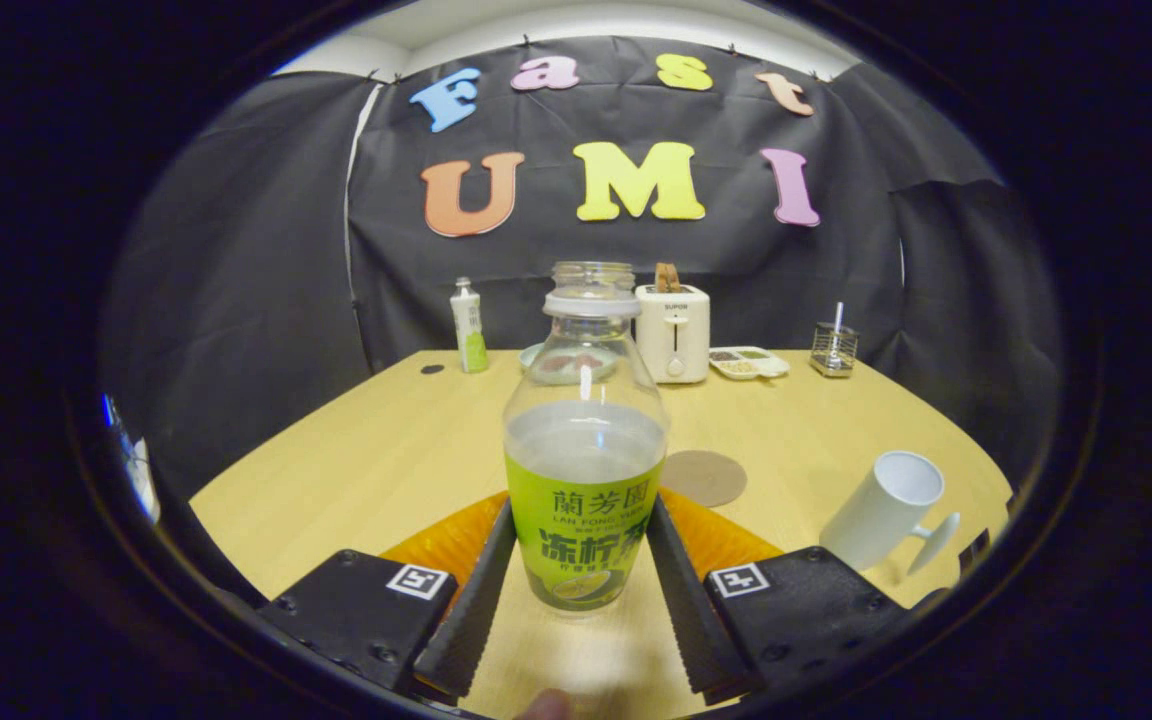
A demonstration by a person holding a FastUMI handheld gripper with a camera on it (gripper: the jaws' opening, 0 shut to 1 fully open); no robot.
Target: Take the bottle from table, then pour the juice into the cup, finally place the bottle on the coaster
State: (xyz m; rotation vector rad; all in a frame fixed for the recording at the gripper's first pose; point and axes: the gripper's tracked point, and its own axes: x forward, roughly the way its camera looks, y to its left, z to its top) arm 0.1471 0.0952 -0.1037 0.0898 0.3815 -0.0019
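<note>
Bottle [584, 470] stands upright on the counter [376, 450], long axis vertical, open mouth pointing straight up, no cap; liquid fills roughly the lower half. The tool [584, 570] has its fingers set on either side of the labelled lower body, flush against the sides by the look of it, so likely gripping; whether it is lifted yet, cannot tell. A low grip suits tipping the neck over later. Coaster [703, 477] lies flat just behind-right of the bottle. Cup [881, 523], white, sits further right of the bottle, mouth up, handle facing right. Toaster [672, 331] far behind the bottle, by the wall.
</note>
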